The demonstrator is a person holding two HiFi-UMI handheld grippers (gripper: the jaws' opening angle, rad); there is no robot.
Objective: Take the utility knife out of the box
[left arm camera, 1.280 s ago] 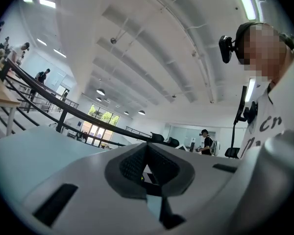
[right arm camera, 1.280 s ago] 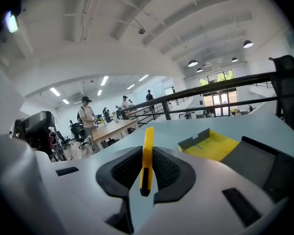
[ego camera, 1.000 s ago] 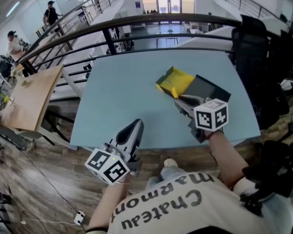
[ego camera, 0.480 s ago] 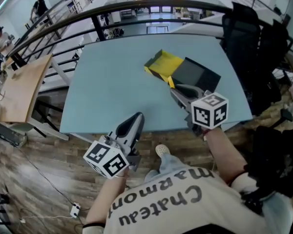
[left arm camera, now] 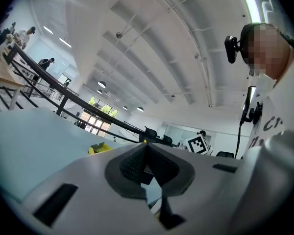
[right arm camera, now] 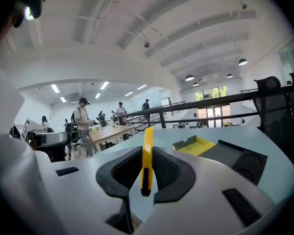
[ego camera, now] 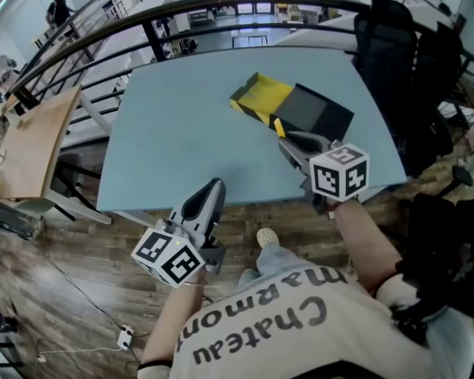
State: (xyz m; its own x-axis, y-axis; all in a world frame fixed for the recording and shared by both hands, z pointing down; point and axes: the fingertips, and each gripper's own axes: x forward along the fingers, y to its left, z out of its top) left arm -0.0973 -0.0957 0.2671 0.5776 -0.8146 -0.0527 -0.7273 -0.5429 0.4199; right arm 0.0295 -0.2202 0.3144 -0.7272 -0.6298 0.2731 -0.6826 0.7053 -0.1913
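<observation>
My right gripper [right arm camera: 148, 153] is shut on the yellow utility knife [right arm camera: 147, 160], which stands on edge between the pads. In the head view the right gripper [ego camera: 288, 142] hovers over the table's near right part, and the knife's tip [ego camera: 278, 126] pokes out toward the box. That box lies open just beyond it, with a yellow lid [ego camera: 259, 97] and a dark tray [ego camera: 314, 110]. The lid [right arm camera: 198, 145] and the tray [right arm camera: 237, 156] also show in the right gripper view. My left gripper [ego camera: 213, 186] hangs at the table's near edge, its jaws together with nothing in them [left arm camera: 146, 148].
The light blue table [ego camera: 182, 125] ends just in front of me, with wooden floor below. A black railing [ego camera: 150, 34] runs behind the table. Black chairs [ego camera: 395, 46] stand at the right. A wooden table [ego camera: 31, 140] and people are off to the left.
Both grippers have drifted a little across the near part of the table. The knife has stayed clamped in the right gripper, and the box has not moved.
</observation>
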